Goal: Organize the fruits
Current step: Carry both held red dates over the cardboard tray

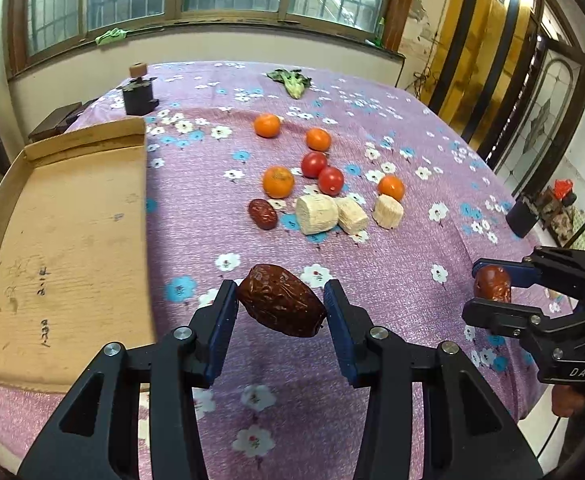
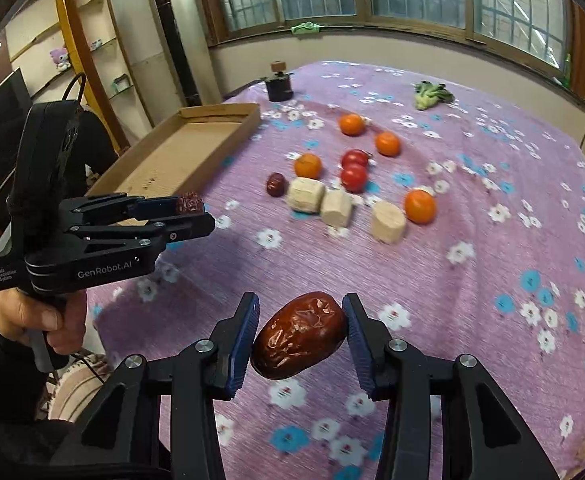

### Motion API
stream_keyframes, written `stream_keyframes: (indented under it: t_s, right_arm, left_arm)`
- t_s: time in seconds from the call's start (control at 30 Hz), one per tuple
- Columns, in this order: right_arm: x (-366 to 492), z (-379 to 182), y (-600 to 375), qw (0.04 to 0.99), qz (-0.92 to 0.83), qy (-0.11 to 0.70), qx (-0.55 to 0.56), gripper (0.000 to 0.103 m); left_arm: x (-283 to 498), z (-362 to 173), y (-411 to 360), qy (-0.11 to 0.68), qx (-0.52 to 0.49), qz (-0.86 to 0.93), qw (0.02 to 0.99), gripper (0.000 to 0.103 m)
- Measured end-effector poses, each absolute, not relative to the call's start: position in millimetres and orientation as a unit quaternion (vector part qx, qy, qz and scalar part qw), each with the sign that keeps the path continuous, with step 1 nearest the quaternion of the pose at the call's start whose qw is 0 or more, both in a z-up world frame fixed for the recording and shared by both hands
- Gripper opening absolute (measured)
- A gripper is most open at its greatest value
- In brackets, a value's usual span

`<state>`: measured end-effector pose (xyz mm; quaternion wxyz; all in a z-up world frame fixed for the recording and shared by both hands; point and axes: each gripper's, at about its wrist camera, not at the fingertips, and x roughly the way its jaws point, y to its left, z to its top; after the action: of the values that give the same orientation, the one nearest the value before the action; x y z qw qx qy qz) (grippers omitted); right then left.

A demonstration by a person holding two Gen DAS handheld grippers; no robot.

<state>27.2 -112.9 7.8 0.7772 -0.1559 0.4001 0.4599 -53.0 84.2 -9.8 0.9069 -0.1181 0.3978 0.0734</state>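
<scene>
My left gripper (image 1: 281, 303) is shut on a wrinkled red date (image 1: 280, 306), held above the purple floral tablecloth, just right of the cardboard tray (image 1: 68, 240). My right gripper (image 2: 300, 332) is shut on another red date (image 2: 298, 336), held above the cloth. Each gripper shows in the other's view: the right one (image 1: 488, 288) and the left one (image 2: 196, 210). On the cloth lie a third date (image 1: 263, 214), several oranges (image 1: 278, 181), two tomatoes (image 1: 330, 180) and three pale yam pieces (image 1: 316, 214).
A leafy green vegetable (image 1: 292, 82) lies at the far side of the table. A black grinder (image 1: 138, 94) stands at the far left corner. The tray also shows in the right wrist view (image 2: 188, 152). Windows run along the back wall.
</scene>
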Motion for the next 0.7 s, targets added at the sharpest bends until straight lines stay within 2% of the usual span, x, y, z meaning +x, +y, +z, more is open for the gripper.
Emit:
stream_keyframes:
  t_s: [0.53,0.6,0.63,0.7]
  right_arm:
    - [10.7,13.4,-59.0,0.747,0.509,0.392,-0.170,0.044]
    - [8.3,14.6,-51.6,0.743,0.516,0.391,-0.170,0.040]
    - [7.6,15.2,-47.2,0.739,0.522,0.392,-0.168,0.034]
    - [5.8,16.3,-39.6,0.733,0.530,0.392,-0.165,0.033]
  left_arm:
    - [-82.2,5.0,132.9,0.379,-0.126,0.133,0.907,0.042]
    - [-85.2,5.4,139.0,0.377,-0.128,0.139,0.907,0.042]
    - [-86.5,5.4,142.0,0.377,-0.128,0.142,0.906,0.042]
    - [-89.8,5.3,147.9,0.375,-0.130,0.148,0.906,0.042]
